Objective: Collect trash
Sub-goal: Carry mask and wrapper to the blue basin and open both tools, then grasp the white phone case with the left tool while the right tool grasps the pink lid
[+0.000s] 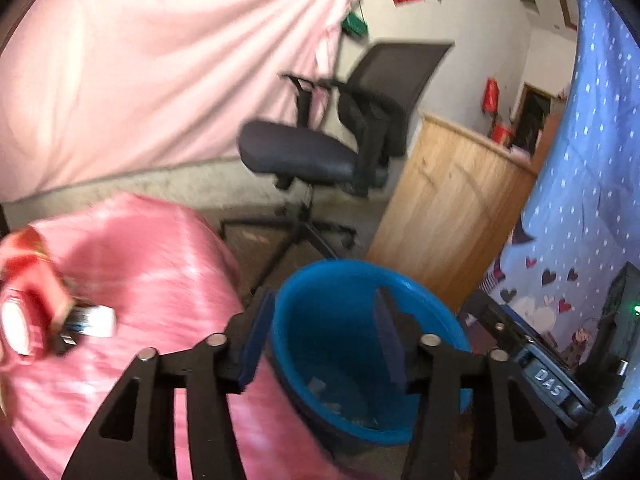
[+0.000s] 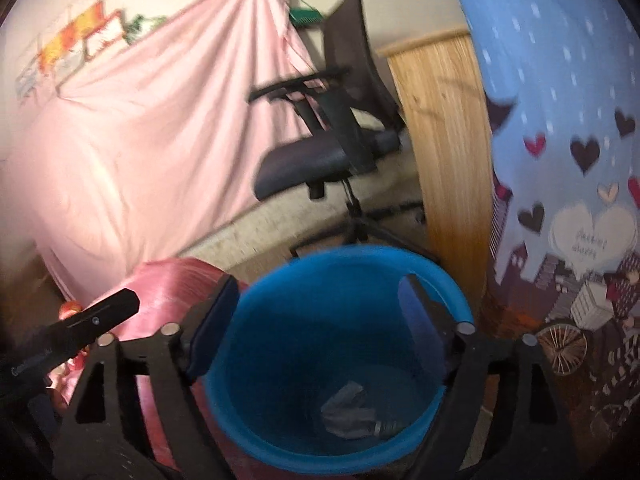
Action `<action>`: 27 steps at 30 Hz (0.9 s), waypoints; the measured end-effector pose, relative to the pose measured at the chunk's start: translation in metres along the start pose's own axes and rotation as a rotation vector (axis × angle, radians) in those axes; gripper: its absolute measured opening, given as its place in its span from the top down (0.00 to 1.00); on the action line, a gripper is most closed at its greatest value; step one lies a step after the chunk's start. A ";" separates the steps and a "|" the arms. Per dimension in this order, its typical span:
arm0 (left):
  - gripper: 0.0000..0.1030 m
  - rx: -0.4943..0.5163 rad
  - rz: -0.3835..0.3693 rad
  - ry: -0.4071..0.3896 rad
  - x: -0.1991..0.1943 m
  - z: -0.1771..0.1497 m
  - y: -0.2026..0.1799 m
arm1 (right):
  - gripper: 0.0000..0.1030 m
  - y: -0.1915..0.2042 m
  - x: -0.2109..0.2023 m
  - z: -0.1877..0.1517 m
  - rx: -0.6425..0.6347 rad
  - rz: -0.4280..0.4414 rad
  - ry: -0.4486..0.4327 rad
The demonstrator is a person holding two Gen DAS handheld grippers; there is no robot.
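A blue bin [image 1: 404, 292] stands on the floor and holds scraps of trash [image 1: 320, 386]. It also shows in the right wrist view [image 2: 260, 432], with a crumpled grey piece [image 2: 352, 406] at its bottom. My left gripper [image 1: 320, 338] is open and empty above the bin. My right gripper [image 2: 320, 326] is open and empty above the bin too. On the pink satin surface [image 1: 160, 280] to the left lie a red wrapper [image 1: 38, 268] and a small white pack [image 1: 96, 322].
A black office chair [image 1: 332, 140] stands behind the bin, beside a wooden panel [image 1: 452, 208]. A pink sheet [image 1: 140, 80] hangs at the back. A blue heart-print cloth [image 1: 592, 184] hangs on the right, with a black device [image 1: 548, 384] below it.
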State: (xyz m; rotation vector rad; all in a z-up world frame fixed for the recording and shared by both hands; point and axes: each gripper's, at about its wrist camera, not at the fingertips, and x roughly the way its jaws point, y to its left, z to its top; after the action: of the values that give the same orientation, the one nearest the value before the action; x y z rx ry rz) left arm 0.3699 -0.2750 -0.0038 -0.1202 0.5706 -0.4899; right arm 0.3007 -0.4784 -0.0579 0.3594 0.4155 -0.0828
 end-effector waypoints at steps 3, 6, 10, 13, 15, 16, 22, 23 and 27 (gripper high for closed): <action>0.45 0.018 0.048 -0.061 -0.025 0.001 0.011 | 0.00 0.017 -0.018 0.004 -0.035 0.034 -0.070; 0.37 0.009 0.100 -0.096 -0.049 0.000 0.027 | 0.00 0.039 -0.036 0.007 -0.070 0.085 -0.140; 0.15 -0.040 0.163 -0.167 -0.082 -0.004 0.053 | 0.00 0.073 -0.053 0.007 -0.142 0.137 -0.210; 0.05 -0.077 0.213 -0.212 -0.108 -0.010 0.073 | 0.00 0.095 -0.058 0.005 -0.176 0.169 -0.237; 0.04 -0.091 0.249 -0.251 -0.128 -0.014 0.085 | 0.00 0.108 -0.062 0.003 -0.190 0.202 -0.247; 0.04 -0.089 0.265 -0.265 -0.136 -0.017 0.091 | 0.00 0.116 -0.063 0.002 -0.197 0.220 -0.251; 0.04 -0.065 0.391 -0.344 -0.187 -0.041 0.119 | 0.00 0.163 -0.071 -0.013 -0.249 0.282 -0.291; 0.04 -0.065 0.412 -0.354 -0.193 -0.043 0.124 | 0.00 0.171 -0.071 -0.016 -0.257 0.295 -0.292; 0.04 -0.072 0.477 -0.379 -0.216 -0.061 0.143 | 0.00 0.198 -0.072 -0.031 -0.276 0.344 -0.290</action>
State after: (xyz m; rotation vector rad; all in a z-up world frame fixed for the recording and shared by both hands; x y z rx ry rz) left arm 0.2376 -0.0444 0.0161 -0.1368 0.2299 0.0216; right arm 0.2533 -0.2820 0.0096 0.1386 0.0712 0.2543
